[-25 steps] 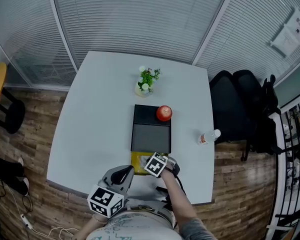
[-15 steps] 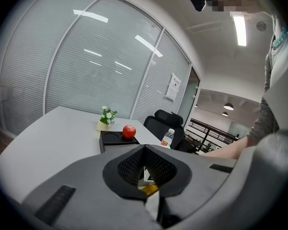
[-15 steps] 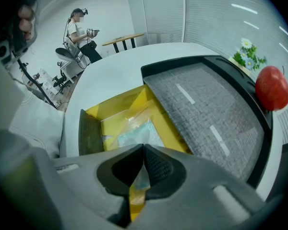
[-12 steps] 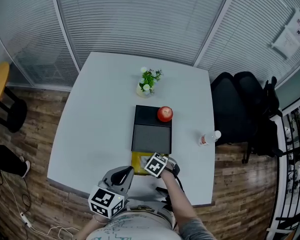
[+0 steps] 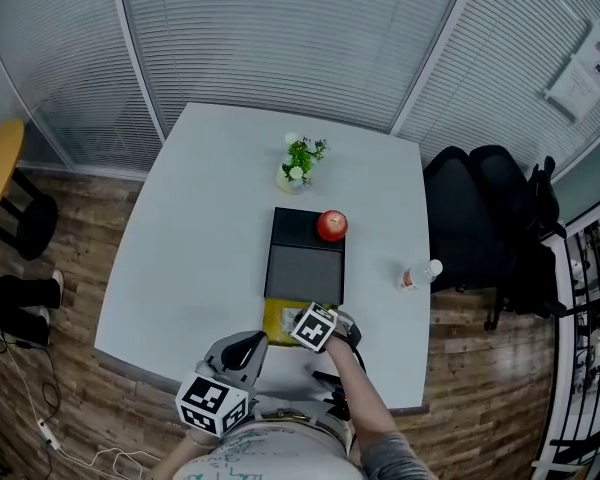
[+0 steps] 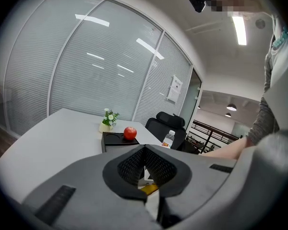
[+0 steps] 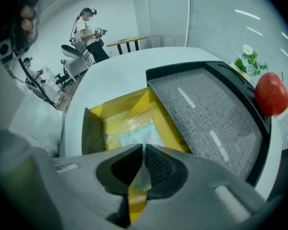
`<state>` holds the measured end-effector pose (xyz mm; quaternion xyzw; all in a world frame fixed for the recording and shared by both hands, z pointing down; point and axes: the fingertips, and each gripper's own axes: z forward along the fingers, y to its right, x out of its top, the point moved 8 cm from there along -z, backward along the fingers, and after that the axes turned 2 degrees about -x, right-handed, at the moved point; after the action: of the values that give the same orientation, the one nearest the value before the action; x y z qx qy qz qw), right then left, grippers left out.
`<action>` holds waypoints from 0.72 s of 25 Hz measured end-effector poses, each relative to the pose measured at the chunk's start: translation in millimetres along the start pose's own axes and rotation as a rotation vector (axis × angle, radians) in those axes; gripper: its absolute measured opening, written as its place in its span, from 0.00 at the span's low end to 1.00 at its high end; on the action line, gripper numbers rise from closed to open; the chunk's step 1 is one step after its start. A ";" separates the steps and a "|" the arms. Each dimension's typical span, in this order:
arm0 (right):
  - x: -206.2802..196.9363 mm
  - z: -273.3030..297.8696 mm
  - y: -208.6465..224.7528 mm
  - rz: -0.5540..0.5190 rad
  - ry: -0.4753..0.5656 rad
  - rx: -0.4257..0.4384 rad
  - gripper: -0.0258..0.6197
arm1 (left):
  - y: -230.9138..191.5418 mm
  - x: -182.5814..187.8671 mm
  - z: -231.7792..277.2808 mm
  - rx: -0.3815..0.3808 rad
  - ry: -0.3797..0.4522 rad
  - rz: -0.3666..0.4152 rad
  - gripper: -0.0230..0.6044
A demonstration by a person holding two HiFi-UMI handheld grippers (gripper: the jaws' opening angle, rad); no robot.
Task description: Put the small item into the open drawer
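Note:
The open yellow drawer (image 5: 277,320) sticks out of the front of a black box (image 5: 305,268) on the white table. In the right gripper view the drawer (image 7: 98,110) lies just below my right gripper (image 7: 144,164). A small clear packet (image 7: 137,134) rests in the drawer. Its near end still runs up between the right jaws, which are opening but still pinch the film. In the head view the right gripper (image 5: 315,328) hovers over the drawer. My left gripper (image 5: 254,342) waits shut and empty at the table's near edge, left of the drawer; its pads (image 6: 134,163) meet.
A red apple (image 5: 331,225) sits on the box's back tray, with a small potted plant (image 5: 298,163) behind it. A water bottle (image 5: 417,274) stands near the table's right edge beside a black chair (image 5: 480,218). People stand in the far room in the right gripper view.
Both grippers and the drawer stay where they were. Only a bystander's feet on the floor at the left have shifted.

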<state>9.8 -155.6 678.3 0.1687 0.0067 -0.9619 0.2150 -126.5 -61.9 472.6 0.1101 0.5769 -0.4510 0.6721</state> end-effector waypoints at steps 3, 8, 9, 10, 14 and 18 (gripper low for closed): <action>0.2 -7.1 0.7 0.000 0.024 -0.007 0.13 | 2.5 -1.9 -3.6 0.008 0.003 0.001 0.03; 6.8 -35.2 0.3 0.036 0.131 0.002 0.23 | 7.5 -4.4 -9.5 0.017 0.009 0.001 0.03; 6.4 -37.7 1.0 0.039 0.152 0.002 0.25 | 8.2 -4.5 -10.1 0.019 0.011 0.000 0.03; 5.2 -39.8 1.6 0.037 0.163 0.002 0.27 | 8.9 -4.6 -10.4 0.022 0.012 0.000 0.03; -2.4 -50.9 -0.3 0.011 0.165 -0.005 0.32 | 13.2 -6.0 -10.9 0.026 0.017 0.005 0.03; -8.9 -61.6 -4.1 0.013 0.165 -0.028 0.34 | 18.3 -6.4 -12.7 0.022 0.015 0.014 0.03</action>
<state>35.5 -143.0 622.9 0.2446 0.0367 -0.9431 0.2220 -121.2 -39.9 467.5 0.1251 0.5762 -0.4518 0.6695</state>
